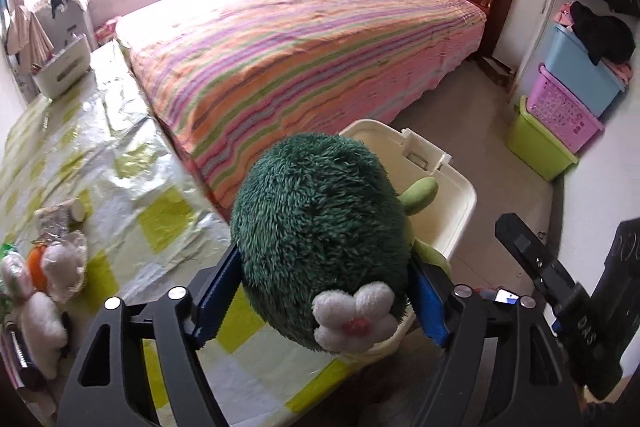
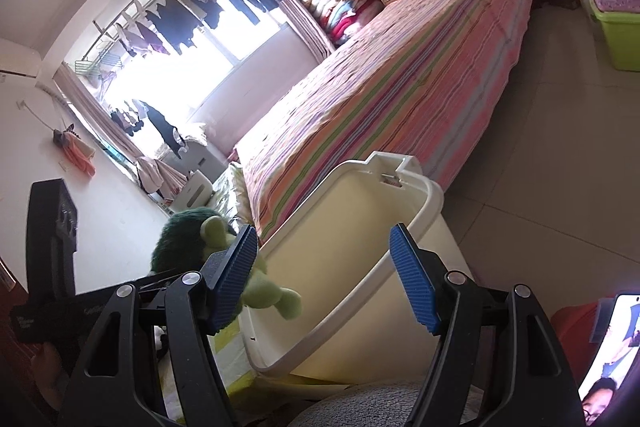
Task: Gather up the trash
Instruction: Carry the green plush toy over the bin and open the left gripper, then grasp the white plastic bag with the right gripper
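Clamped between the blue pads of the left claw is a green plush toy, a shaggy dark-green body with a white fabric flower on the near side and pale-green limbs sticking out the far side. It hangs just above the near rim of a cream plastic bin, which stands on the floor at the foot corner of the striped bed. The right claw is spread wide and holds nothing; seen from its camera, its pads straddle the bin's mouth without clearly touching it.

Risks, as I judge them. The toy is bulky and springy, gripped only across its middle, so it could squirm out of the pads early and drop on the checked mat instead of inside. It also seems to sit over the rim more than over the opening; released here, it may catch the edge and roll off, or tip the light bin. The right claw is close enough to steady the bin, but a nudge from it could equally shove the bin aside.

More soft toys lie on the mat well apart to the left.

Writing: white letters on the black body of the other gripper in the left camera's view look like "DAS", upside down and not certain. A phone screen at the right camera's edge shows a picture, no legible text.
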`<state>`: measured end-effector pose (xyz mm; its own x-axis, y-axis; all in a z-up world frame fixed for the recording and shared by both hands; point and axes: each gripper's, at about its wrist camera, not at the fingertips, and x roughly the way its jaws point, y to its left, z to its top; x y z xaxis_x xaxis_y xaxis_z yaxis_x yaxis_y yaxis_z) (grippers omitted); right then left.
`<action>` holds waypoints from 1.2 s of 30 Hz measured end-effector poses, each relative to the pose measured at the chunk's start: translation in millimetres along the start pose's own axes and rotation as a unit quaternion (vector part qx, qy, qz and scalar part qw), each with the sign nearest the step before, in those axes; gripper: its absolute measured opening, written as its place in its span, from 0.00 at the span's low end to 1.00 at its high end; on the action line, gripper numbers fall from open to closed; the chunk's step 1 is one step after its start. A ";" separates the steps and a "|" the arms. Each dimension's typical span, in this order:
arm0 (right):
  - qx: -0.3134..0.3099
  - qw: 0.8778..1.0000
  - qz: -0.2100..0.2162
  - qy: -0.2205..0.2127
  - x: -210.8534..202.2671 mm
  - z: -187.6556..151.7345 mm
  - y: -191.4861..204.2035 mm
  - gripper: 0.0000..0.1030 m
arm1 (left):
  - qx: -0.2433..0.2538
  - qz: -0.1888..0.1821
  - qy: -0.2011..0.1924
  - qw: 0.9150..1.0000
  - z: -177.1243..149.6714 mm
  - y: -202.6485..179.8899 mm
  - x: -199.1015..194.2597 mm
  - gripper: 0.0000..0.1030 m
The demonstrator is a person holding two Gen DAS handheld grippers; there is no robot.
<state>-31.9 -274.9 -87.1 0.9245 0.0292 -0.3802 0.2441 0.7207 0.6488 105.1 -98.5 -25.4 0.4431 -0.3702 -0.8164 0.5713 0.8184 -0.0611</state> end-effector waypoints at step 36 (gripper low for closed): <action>-0.198 0.961 0.136 0.135 65.7 -52.5 155.5 0.73 | -0.263 0.145 -0.071 0.951 -156.1 178.9 -122.8 0.74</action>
<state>51.4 -124.5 -45.8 0.8152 0.3947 -0.4238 -0.1771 0.8666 0.4664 45.0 161.9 -25.6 0.6402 -0.1206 -0.7587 0.0025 0.9879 -0.1549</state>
